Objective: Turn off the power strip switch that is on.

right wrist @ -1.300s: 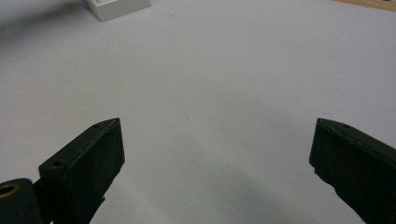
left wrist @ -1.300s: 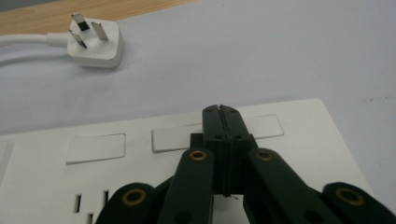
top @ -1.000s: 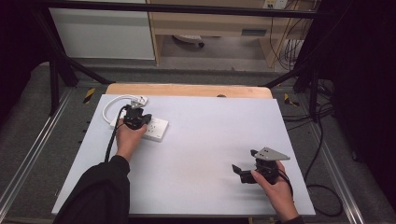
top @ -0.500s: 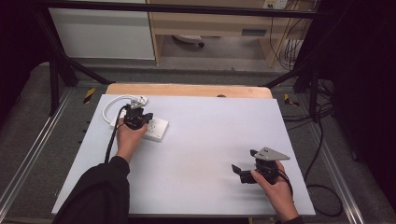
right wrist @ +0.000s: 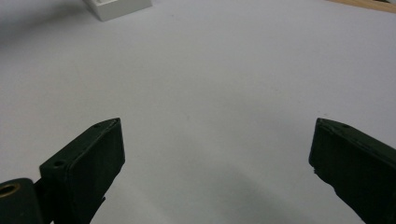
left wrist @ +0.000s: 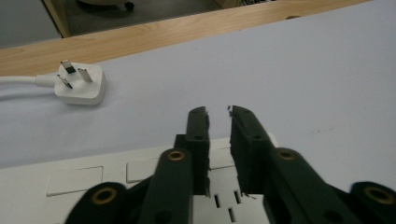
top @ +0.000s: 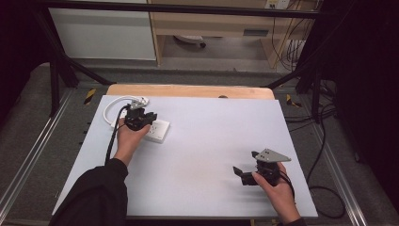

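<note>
The left gripper (left wrist: 218,112), jaws just parting narrowly and empty, is hovering over the white socket strip (left wrist: 84,179), whose three-pin plug (left wrist: 79,84) is lying beyond it, while the right gripper (right wrist: 215,154) is gaping wide over the bare table (top: 211,141).

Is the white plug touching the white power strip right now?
Apart. In the left gripper view, the plug lies prongs-up on the table mat with a clear strip of bare mat between it and the power strip under the left tool.

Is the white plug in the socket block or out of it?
Out. The plug lies on the table beyond the socket block, its prongs bare and pointing up and away.
</note>
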The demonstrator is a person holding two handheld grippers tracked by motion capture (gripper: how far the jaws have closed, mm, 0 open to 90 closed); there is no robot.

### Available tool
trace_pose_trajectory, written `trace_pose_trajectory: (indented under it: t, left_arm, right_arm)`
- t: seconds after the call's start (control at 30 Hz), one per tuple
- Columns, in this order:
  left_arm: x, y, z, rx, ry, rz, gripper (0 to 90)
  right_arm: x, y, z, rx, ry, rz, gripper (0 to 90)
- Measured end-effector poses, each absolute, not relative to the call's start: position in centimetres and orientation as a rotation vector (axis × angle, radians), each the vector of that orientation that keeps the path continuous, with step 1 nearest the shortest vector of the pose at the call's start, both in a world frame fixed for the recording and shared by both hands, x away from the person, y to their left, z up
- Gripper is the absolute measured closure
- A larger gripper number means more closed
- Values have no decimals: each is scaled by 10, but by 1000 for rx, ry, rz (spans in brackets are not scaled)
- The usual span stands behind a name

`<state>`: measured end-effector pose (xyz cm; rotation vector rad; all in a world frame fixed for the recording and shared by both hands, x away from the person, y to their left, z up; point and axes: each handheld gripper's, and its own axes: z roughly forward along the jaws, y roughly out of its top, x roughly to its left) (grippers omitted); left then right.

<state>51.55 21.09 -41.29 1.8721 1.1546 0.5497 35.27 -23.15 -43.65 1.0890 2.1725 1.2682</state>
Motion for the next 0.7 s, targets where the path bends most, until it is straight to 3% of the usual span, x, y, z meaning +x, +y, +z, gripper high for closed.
trace_pose_trajectory:
  t: [0.13, 0.47, 0.7]
  left_arm:
    - [514, 210, -409, 1858, 1162, 568, 497]
    - [510, 201, -399, 1846, 1144, 562, 173]
    - [506, 195, -394, 1832, 1125, 548, 90]
  right_arm:
    - [353, -231, -437, 1089, 2174, 1269, 40]
    - [353, -231, -437, 1094, 2173, 1270, 37]
    - [353, -232, -437, 1092, 2171, 1270, 36]
